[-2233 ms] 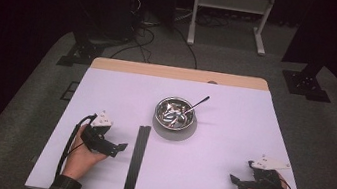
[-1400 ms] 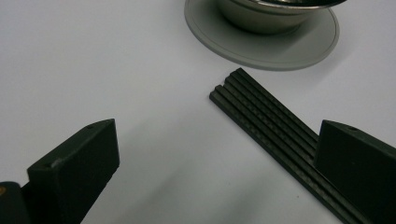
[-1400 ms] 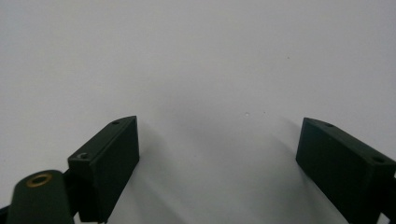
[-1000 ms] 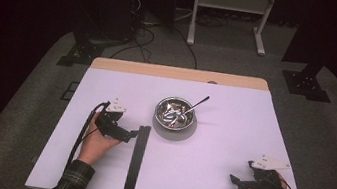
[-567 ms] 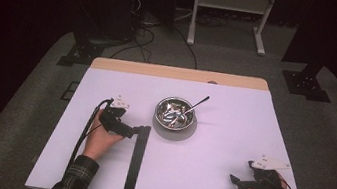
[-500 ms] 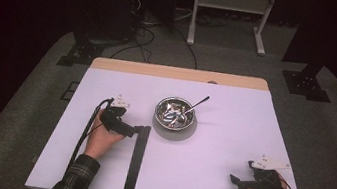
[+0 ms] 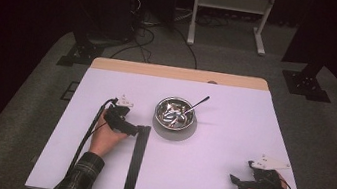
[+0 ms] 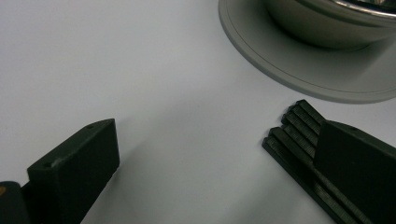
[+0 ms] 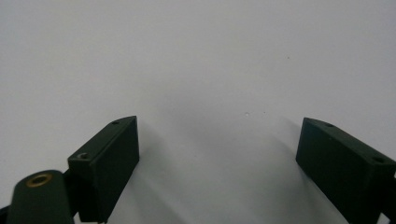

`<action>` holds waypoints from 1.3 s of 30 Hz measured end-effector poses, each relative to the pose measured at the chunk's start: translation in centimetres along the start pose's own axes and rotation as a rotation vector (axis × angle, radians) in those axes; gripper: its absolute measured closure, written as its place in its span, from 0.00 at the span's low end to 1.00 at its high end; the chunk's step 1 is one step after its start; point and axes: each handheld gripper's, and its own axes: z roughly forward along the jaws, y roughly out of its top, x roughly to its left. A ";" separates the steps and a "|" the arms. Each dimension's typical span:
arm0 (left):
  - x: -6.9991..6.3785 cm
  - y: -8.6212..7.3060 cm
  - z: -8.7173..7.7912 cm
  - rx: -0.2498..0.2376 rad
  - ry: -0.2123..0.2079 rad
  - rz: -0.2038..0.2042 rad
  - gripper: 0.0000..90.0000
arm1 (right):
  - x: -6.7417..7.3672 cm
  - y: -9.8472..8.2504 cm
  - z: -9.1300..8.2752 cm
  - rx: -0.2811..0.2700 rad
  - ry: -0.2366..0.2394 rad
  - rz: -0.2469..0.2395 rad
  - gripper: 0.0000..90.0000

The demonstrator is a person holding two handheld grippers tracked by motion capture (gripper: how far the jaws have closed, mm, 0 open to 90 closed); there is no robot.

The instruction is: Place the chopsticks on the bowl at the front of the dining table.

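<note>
Your left gripper (image 7: pixel 137 130) sits low over the table (image 7: pixel 231 134) with its jaws spread wide apart and nothing between them. In the left gripper view, one jaw lies over the near end of the black ridged strip (image 8: pixel 292 135). That strip (image 7: pixel 136 160) is long, narrow and flat, matte black, with fine parallel grooves running along its length and a stepped, squared-off end. It lies on the table running from your gripper's tip back toward the near edge, just left of the metal bowl (image 7: pixel 174 113). The bowl rests on a grey round base (image 8: pixel 299 70), just beyond the strip's end, with a spoon (image 7: pixel 198 104) leaning out over its rim.

Your right gripper (image 7: pixel 239 182) rests near the table's front right corner, jaws also wide apart and empty, well apart from the strip.

Compared with 2.2 s ago, your left gripper has moved forward and right from the table's left side to the strip's far end; your right gripper has stayed put.
</note>
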 end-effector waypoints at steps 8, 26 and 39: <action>0.2 -0.1 -0.1 0.007 0.009 -0.001 0.00 | 0.0 0.0 0.0 0.000 0.000 -0.001 0.13; 0.2 -0.3 0.0 0.016 0.018 0.003 0.00 | 0.0 0.0 0.0 -0.001 0.000 -0.001 0.13; -0.1 -0.7 -0.1 0.017 0.053 0.028 0.00 | 0.0 0.0 0.0 -0.001 -0.001 -0.002 0.13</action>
